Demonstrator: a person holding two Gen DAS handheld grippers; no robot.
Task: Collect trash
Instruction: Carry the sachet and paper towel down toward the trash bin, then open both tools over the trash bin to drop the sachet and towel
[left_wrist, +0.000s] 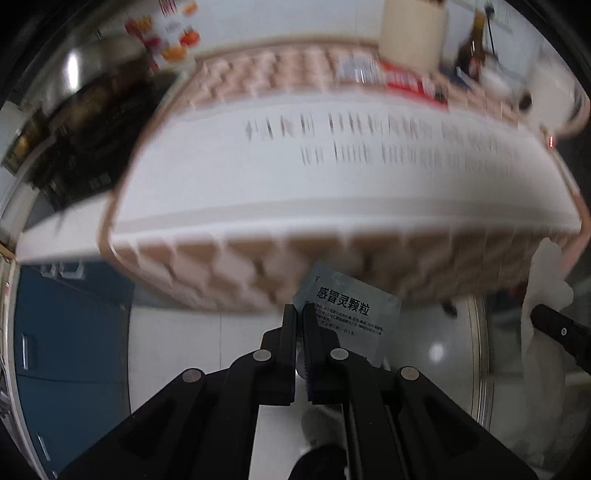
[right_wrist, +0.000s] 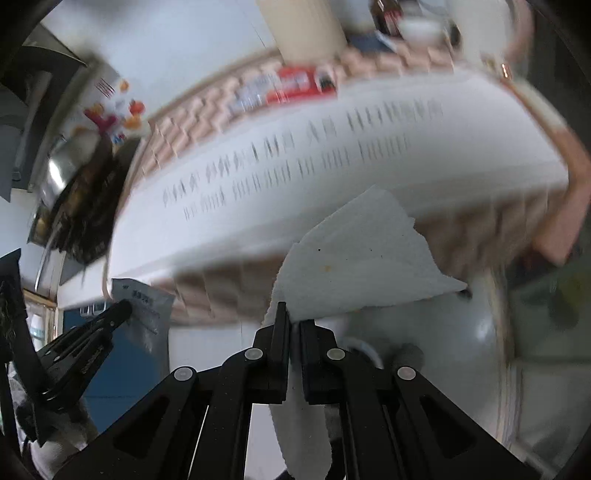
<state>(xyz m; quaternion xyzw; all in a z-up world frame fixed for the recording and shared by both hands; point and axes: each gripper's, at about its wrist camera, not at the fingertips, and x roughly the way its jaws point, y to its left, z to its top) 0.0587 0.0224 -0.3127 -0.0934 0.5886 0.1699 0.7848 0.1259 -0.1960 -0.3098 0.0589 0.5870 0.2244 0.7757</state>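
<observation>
My left gripper (left_wrist: 298, 314) is shut on a silver medicine sachet (left_wrist: 354, 314) with black Chinese print, held in the air below the table's front edge. It also shows at the left of the right wrist view (right_wrist: 147, 310). My right gripper (right_wrist: 293, 321) is shut on a white paper towel (right_wrist: 362, 258), which fans out above the fingers and hangs down between them. The same towel shows at the right of the left wrist view (left_wrist: 543, 317). Both views are blurred by motion.
A table with a pink patterned cloth (left_wrist: 258, 74) and a white printed sheet (left_wrist: 332, 177) fills the upper view. On it stand a brown bottle (left_wrist: 474, 44), a red packet (left_wrist: 406, 79) and a metal pot (left_wrist: 85, 74). A blue cabinet (left_wrist: 70, 350) is at lower left.
</observation>
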